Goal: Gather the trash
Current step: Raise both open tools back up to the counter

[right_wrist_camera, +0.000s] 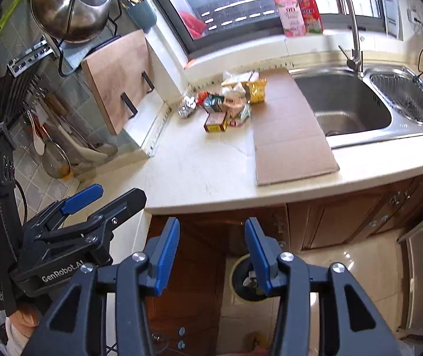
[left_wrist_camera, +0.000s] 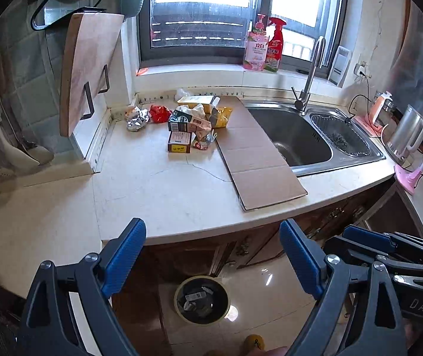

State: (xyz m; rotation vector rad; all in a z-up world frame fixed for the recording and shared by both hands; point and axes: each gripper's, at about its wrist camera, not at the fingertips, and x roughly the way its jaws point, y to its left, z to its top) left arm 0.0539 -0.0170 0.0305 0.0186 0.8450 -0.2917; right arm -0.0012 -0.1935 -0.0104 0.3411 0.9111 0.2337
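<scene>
Left gripper (left_wrist_camera: 212, 252) jaws stand wide and empty; right gripper (right_wrist_camera: 212, 252) jaws are narrower, parted, also empty. At six o'clock below them a lined trash bin (left_wrist_camera: 202, 299) on the floor holds scraps. At twelve o'clock on the table (left_wrist_camera: 164, 184) lies the trash pile (left_wrist_camera: 192, 124): cartons, foil, yellow bag, beside flat cardboard (left_wrist_camera: 255, 154). The left gripper's body reads "GenRobot.AI"; the pink bottle (left_wrist_camera: 254, 49) reads "立白".

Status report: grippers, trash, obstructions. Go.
Left gripper open, empty. Right gripper open, empty. Trash pile on countertop; bin on floor below. Path clear.
</scene>
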